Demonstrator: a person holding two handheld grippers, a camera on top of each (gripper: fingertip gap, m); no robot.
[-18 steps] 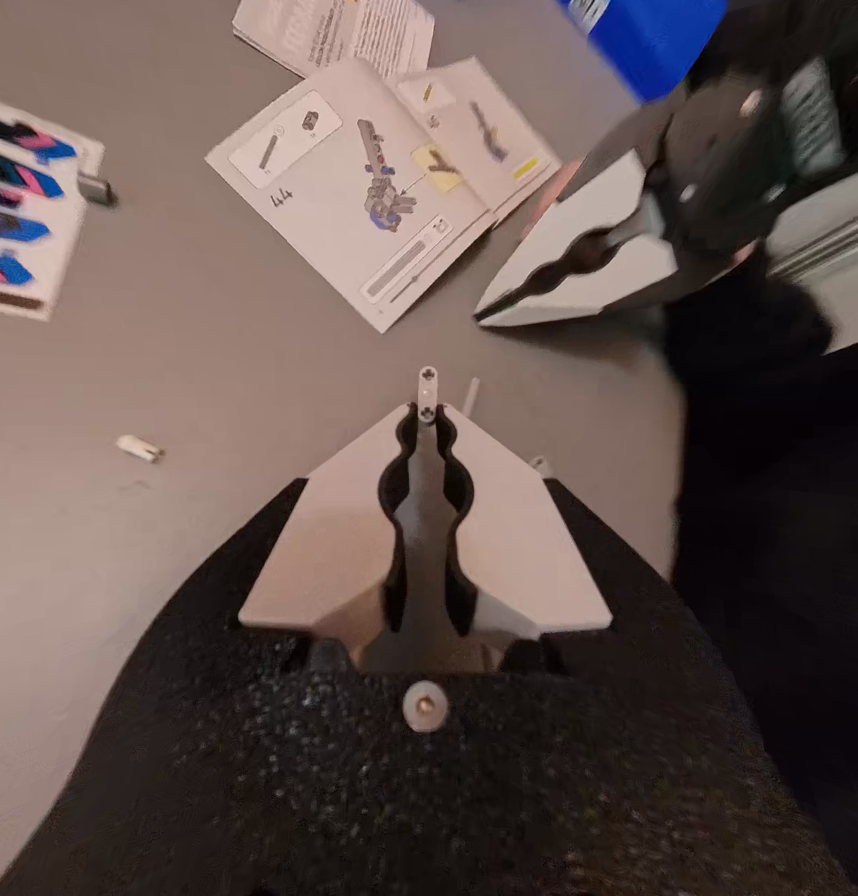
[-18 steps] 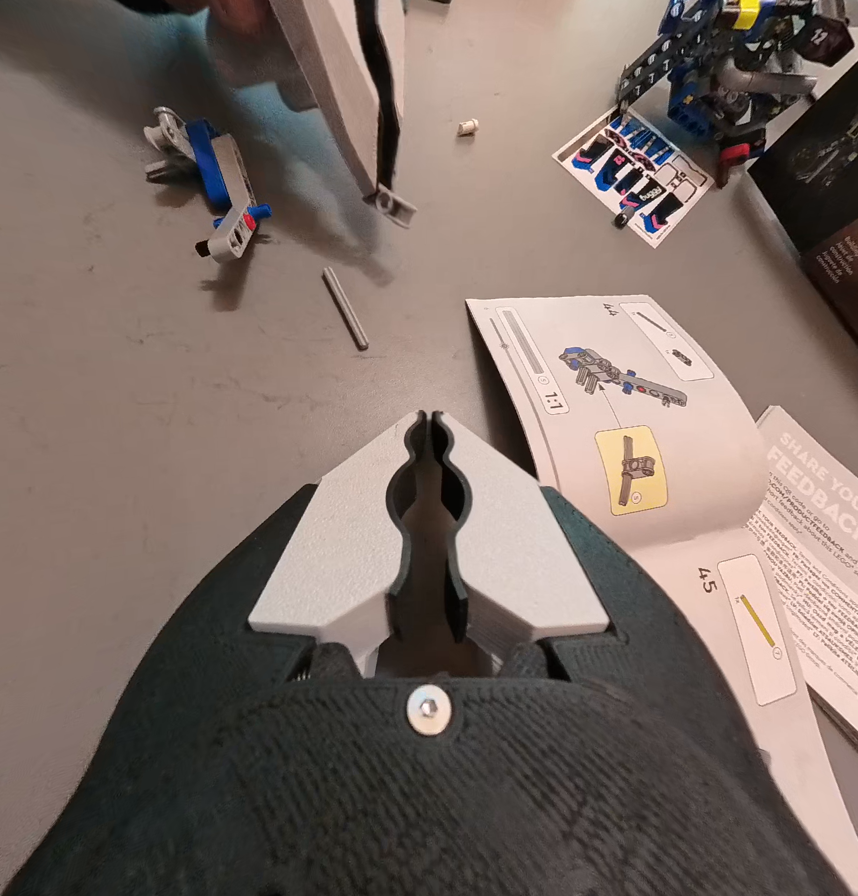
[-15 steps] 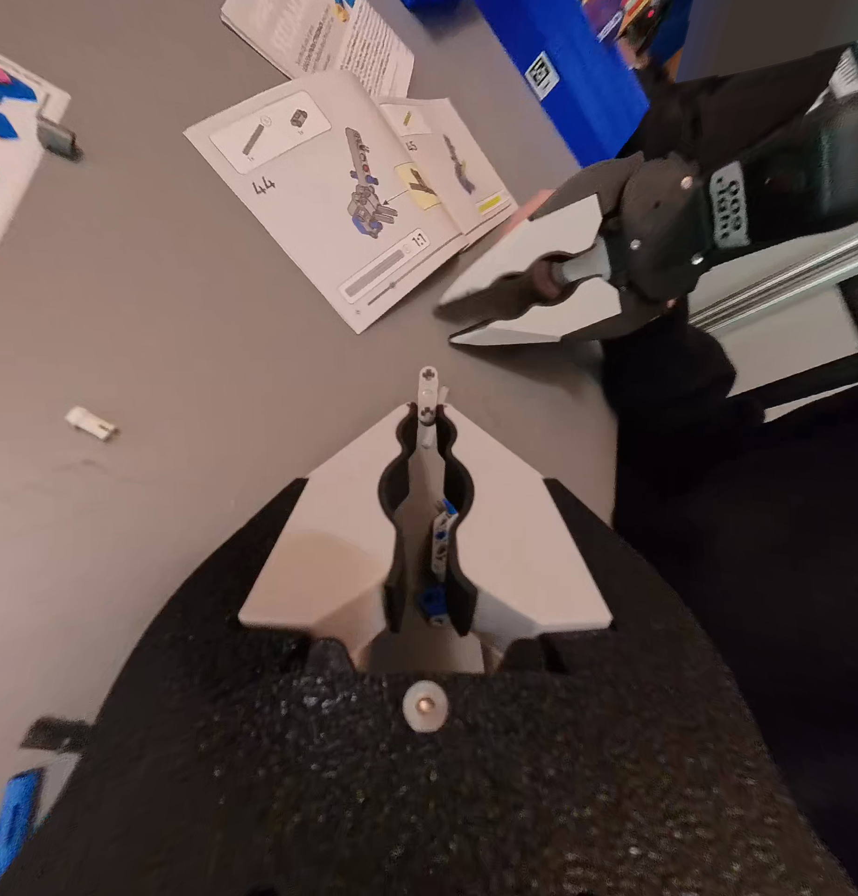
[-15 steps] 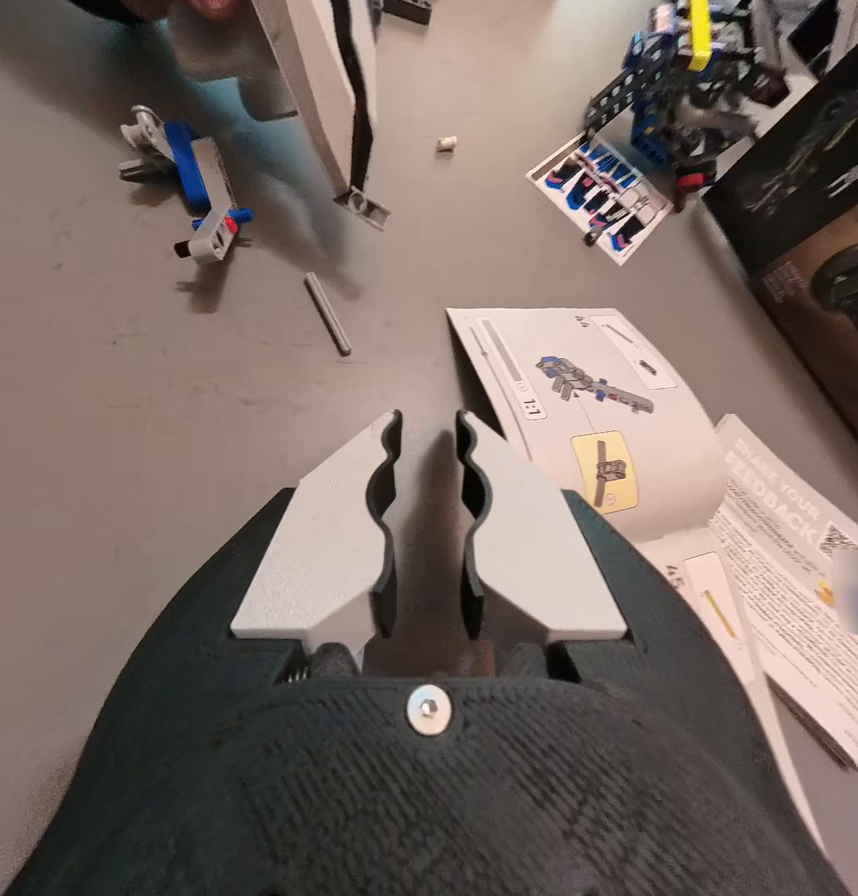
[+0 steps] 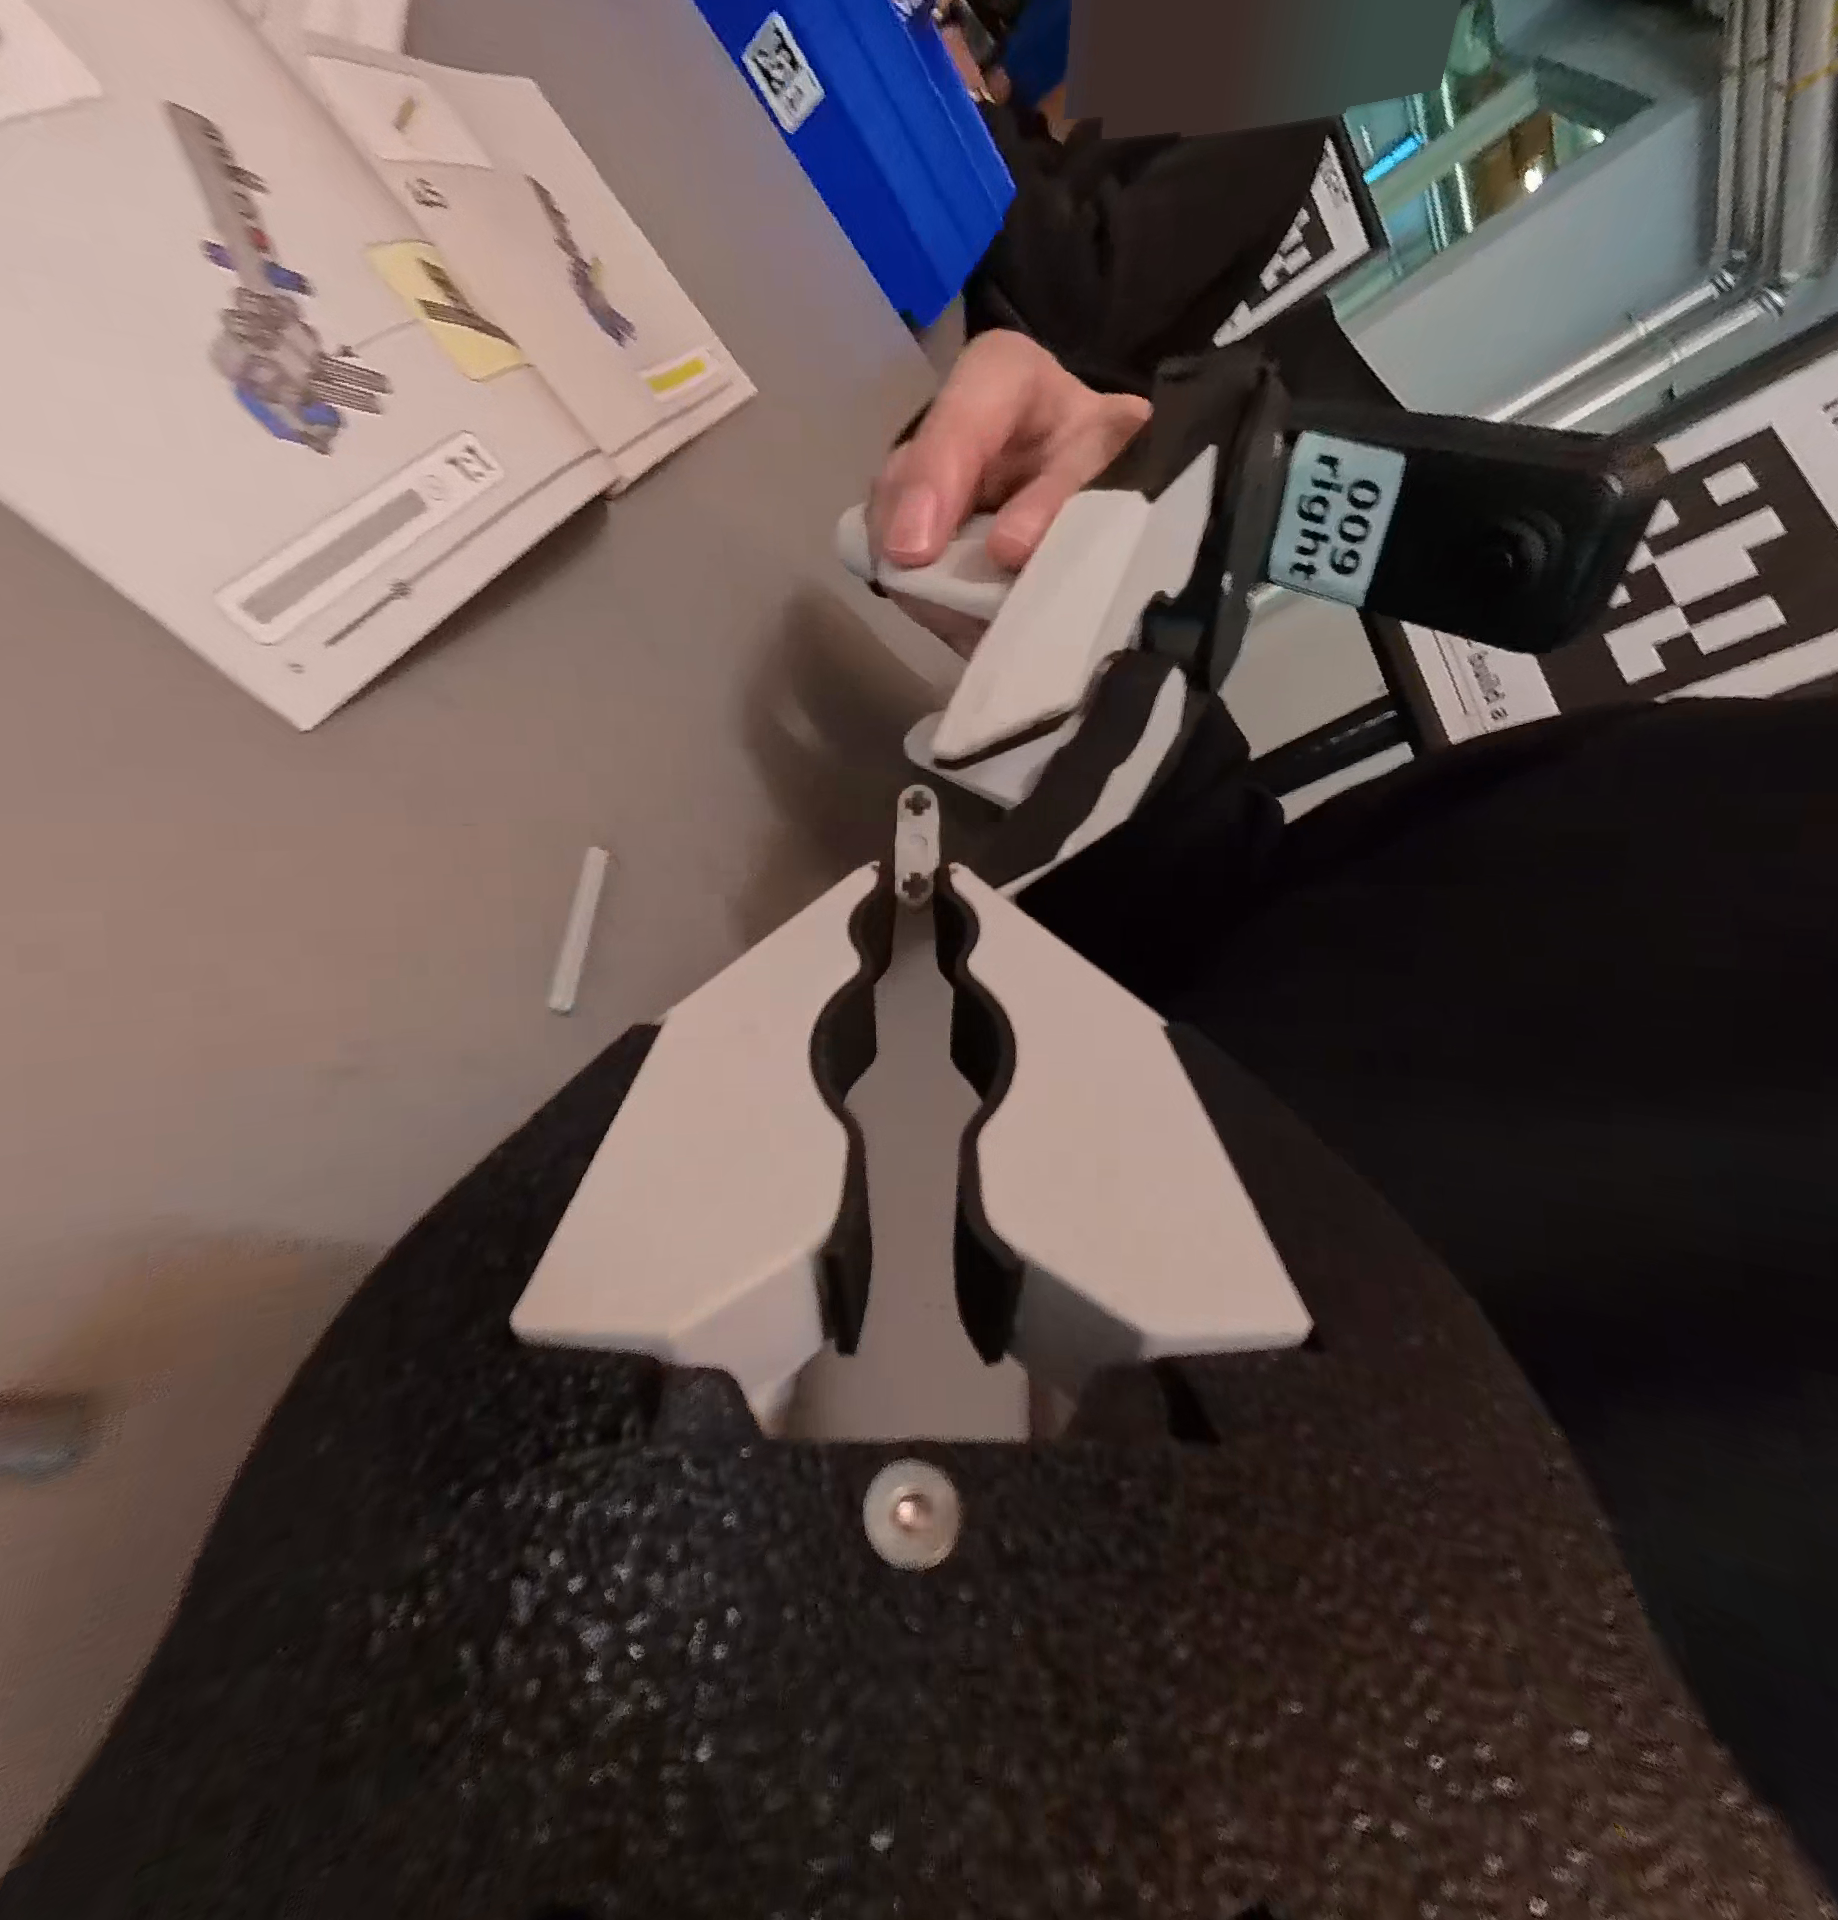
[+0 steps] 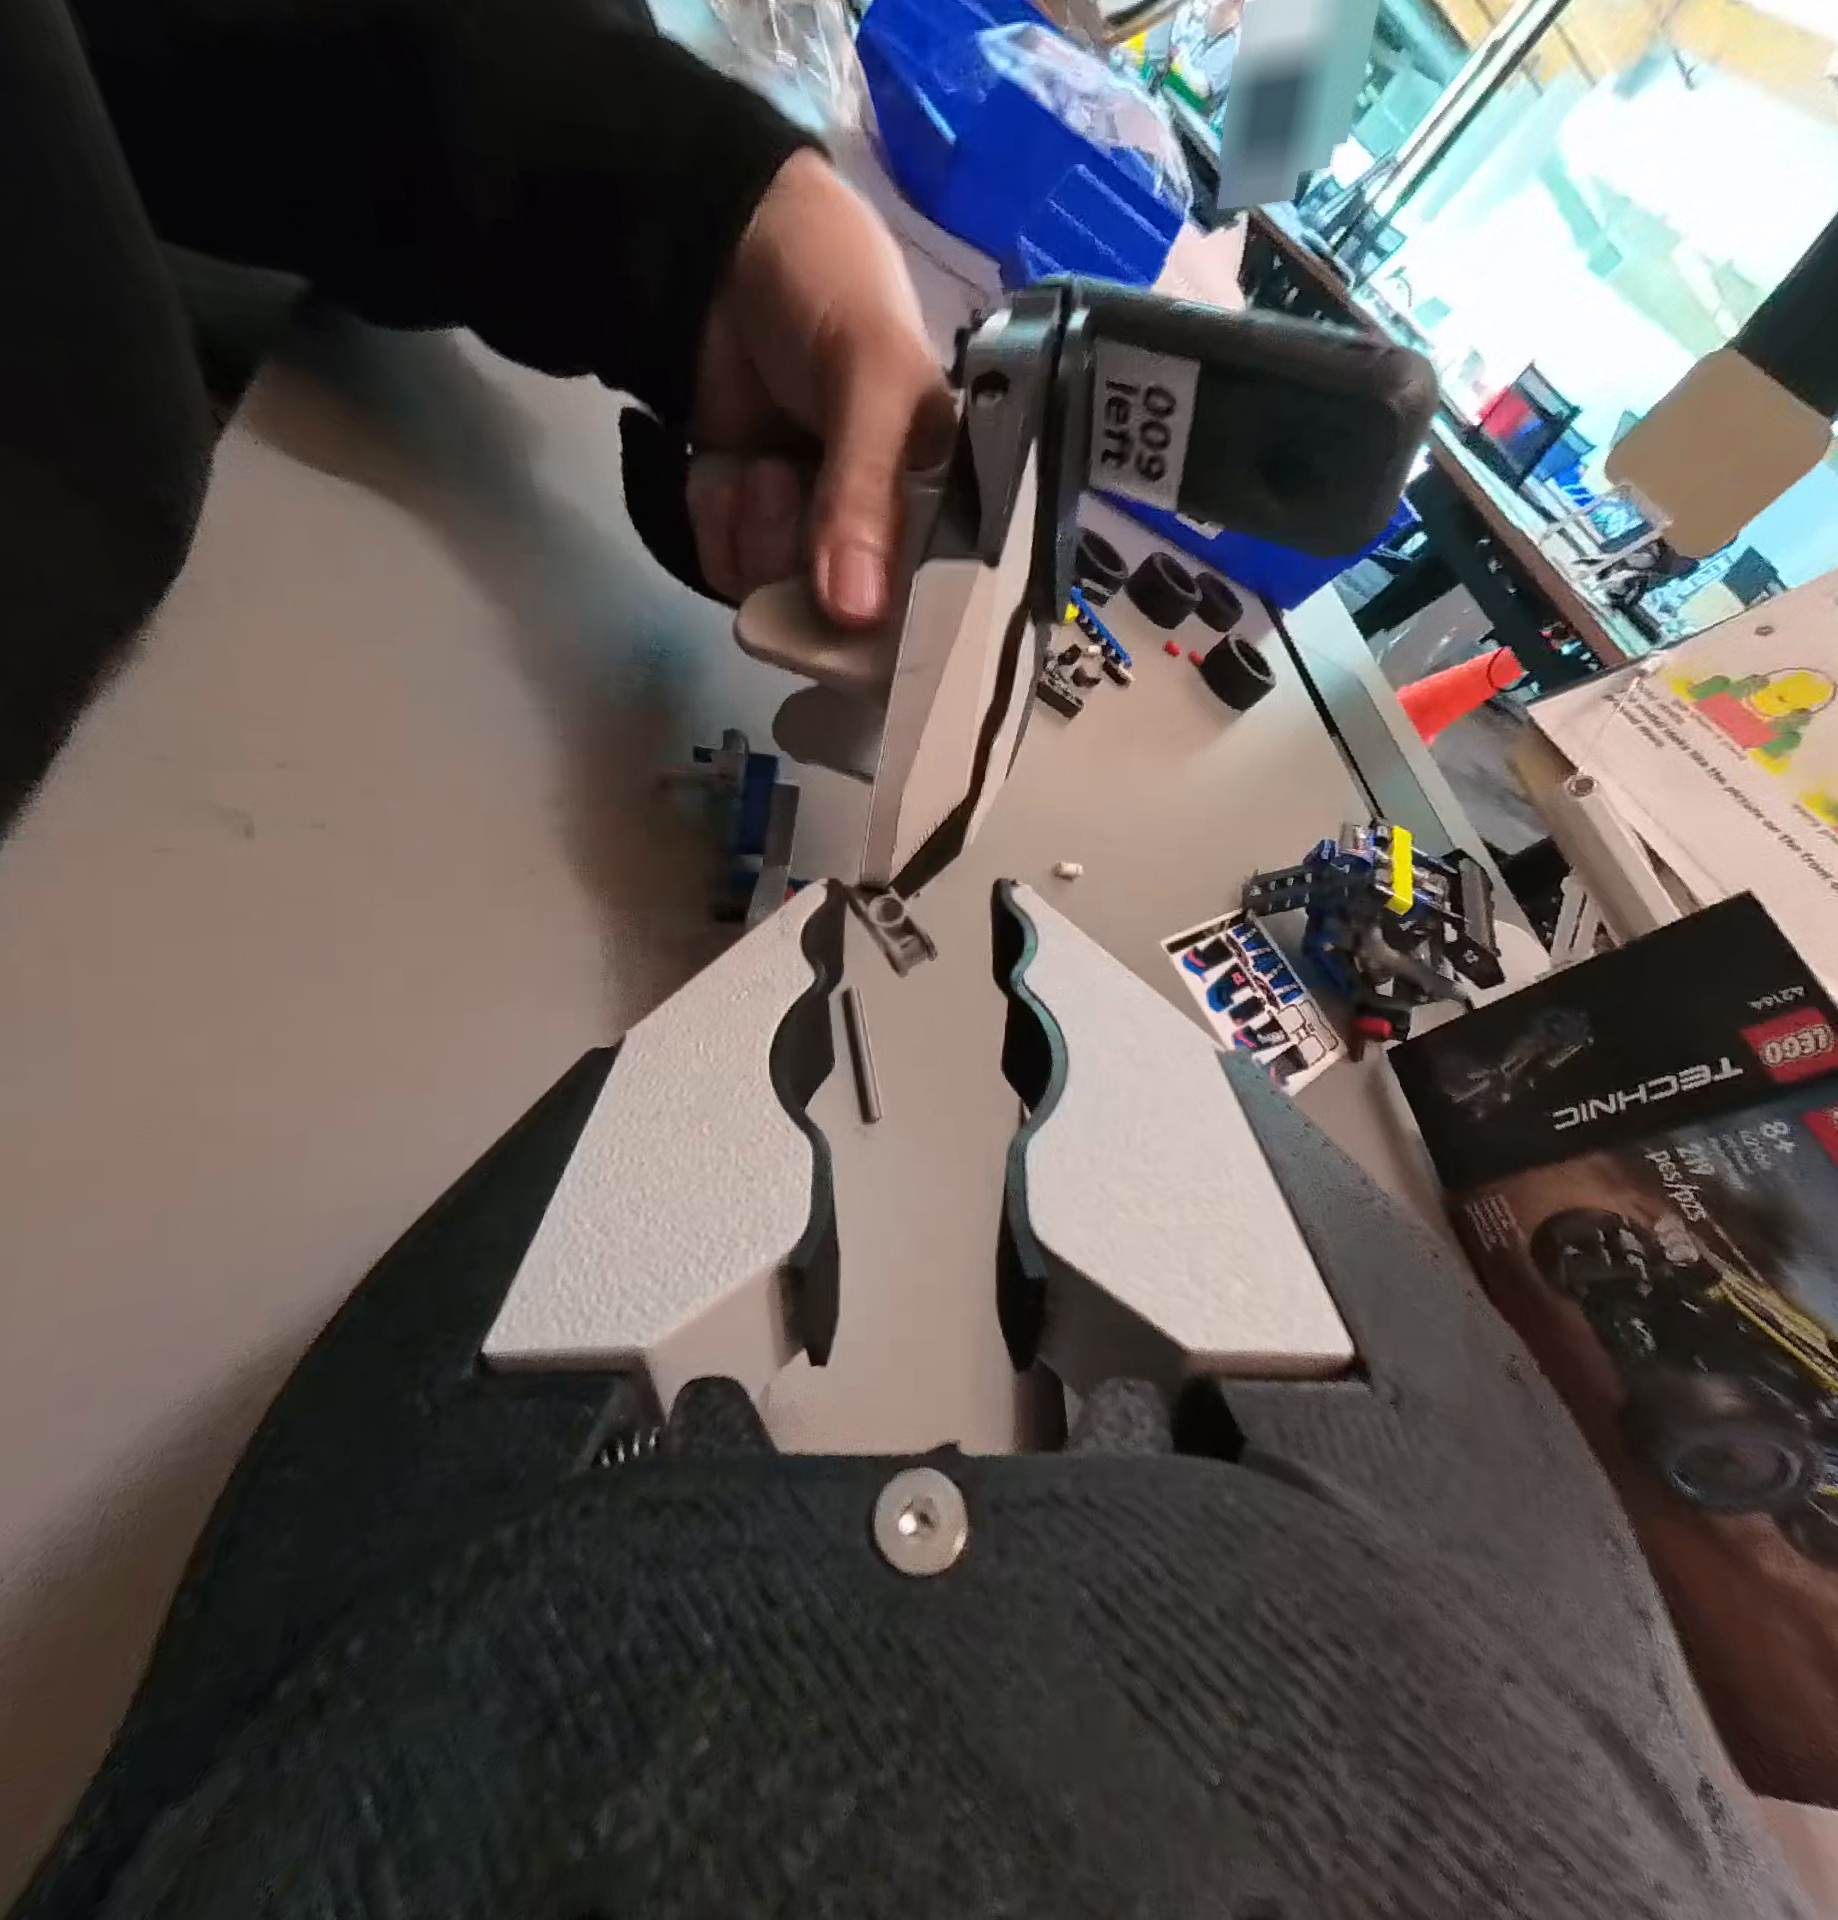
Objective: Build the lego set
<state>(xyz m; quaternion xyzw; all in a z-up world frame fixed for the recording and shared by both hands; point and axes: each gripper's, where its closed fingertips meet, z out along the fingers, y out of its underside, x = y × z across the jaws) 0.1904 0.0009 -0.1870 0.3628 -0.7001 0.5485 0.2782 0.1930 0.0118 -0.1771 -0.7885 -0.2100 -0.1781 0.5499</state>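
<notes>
Left gripper (image 5: pixel 915 896): fingers together, clamped on small grey connector (image 5: pixel 916 840), w/ its long axis along the fingers, far end sticking out past the tips. Right gripper (image 6: pixel 907 894): fingers apart, nothing between them. Seen from right wrist view, same connector (image 6: pixel 894 928) hanging just in front of the open tips, tilted, close to the left fingertip. Grey axle (image 6: pixel 861 1054) lying flat on table (image 6: pixel 375 883), framed by the gap betw. right fingers, long axis approx. along them; clearly nearer to right gripper than to left one. Prob. next: right side down onto axle, then axle into connector hole. Room: bare table around axle, blue-grey sub-assembly (image 6: pixel 754 831) further away behind; sticker sheet (image 6: pixel 1253 997) & set box (image 6: pixel 1673 1195) to the right, well apart. Instruction booklet (image 5: pixel 302 343) open beyond left gripper, not in the way.
</notes>
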